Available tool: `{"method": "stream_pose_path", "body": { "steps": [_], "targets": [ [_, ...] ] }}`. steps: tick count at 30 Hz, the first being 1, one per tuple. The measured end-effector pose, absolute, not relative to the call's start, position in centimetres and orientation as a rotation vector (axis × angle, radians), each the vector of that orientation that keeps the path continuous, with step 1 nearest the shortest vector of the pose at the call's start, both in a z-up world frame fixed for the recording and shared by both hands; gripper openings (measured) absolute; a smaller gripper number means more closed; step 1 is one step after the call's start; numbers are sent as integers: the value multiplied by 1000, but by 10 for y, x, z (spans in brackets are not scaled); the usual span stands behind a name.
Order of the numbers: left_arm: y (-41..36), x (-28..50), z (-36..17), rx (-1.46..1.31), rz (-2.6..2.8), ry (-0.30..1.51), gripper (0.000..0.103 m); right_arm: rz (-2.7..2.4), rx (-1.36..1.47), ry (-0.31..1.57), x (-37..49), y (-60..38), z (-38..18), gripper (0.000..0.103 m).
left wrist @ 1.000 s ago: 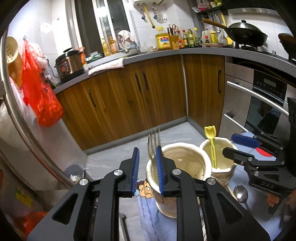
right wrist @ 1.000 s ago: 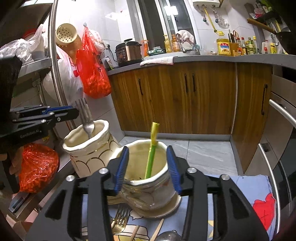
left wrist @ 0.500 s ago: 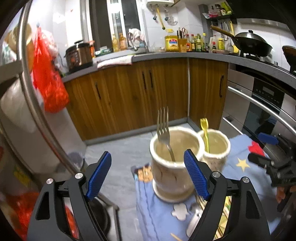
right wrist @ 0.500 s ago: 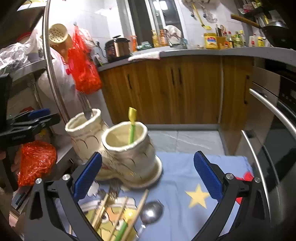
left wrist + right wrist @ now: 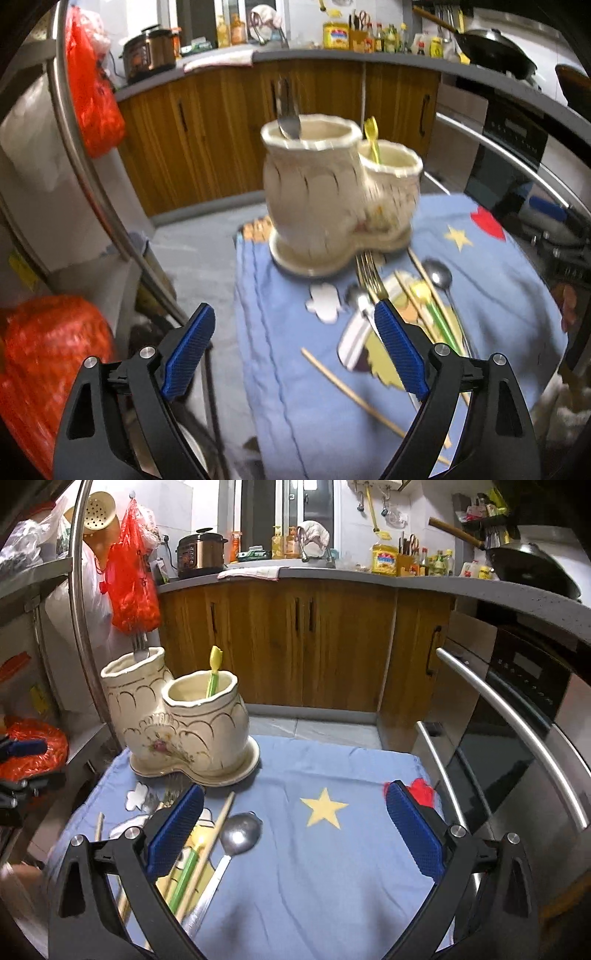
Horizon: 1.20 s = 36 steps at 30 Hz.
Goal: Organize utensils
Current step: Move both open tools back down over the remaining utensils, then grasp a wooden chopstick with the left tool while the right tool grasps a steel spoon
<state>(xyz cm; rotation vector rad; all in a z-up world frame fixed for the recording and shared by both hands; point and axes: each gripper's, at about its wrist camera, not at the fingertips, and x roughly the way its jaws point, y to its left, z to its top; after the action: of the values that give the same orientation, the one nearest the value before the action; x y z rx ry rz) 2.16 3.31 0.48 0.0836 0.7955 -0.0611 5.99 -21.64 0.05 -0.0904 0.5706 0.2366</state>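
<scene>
Both grippers, left (image 5: pixel 293 352) and right (image 5: pixel 293 830), have just opened, empty; I should straddle one chopstick (image 5: pixel 207 853) at lower left squarely.

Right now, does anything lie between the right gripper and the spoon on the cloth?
Nothing visible does. The right gripper is open and empty, and the spoon lies uncovered on the blue cloth, beside a chopstick just left of it.

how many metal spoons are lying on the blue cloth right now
2: one spoon right of the chopsticks, and a second spoon left of the loose forks, near the holder. Others may be hidden.
</scene>
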Motion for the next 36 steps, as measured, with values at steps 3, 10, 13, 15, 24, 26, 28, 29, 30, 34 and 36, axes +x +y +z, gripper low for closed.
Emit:
{"method": "stream_pose_path", "body": {
  "steps": [3, 10, 13, 15, 24, 26, 28, 29, 30, 34, 36],
  "targets": [
    [30, 14, -5, 70, -68, 822, 88, 209, -116, 560, 54, -217, -2, 98],
    [18, 2, -27, 53, -59, 891, 88, 299, -125, 700, 47, -212, -27, 97],
    [15, 0, -35, 30, -58, 931, 87, 324, -159, 720, 40, -203, -36, 97],
    [11, -1, -41, 27, -59, 950, 84, 332, -172, 726, 36, -200, -41, 97],
    [-1, 6, -66, 11, -55, 1050, 44, 375, -139, 764, 31, -197, -54, 97],
    [-3, 7, -69, 17, -48, 1057, 43, 382, -150, 755, 28, -196, -54, 97],
    [-8, 7, -69, 42, -36, 1055, 43, 386, -161, 747, 25, -196, -55, 97],
    [-9, 7, -70, 49, -32, 1054, 42, 386, -163, 745, 25, -196, -55, 97],
    [-12, 7, -70, 65, -31, 1050, 35, 386, -163, 745, 24, -197, -55, 97],
    [-19, 10, -70, 103, -55, 1049, 15, 385, -148, 748, 25, -200, -56, 97],
    [-15, 15, -70, 90, -63, 1045, 10, 388, -145, 748, 25, -201, -56, 97]
  ]
}}
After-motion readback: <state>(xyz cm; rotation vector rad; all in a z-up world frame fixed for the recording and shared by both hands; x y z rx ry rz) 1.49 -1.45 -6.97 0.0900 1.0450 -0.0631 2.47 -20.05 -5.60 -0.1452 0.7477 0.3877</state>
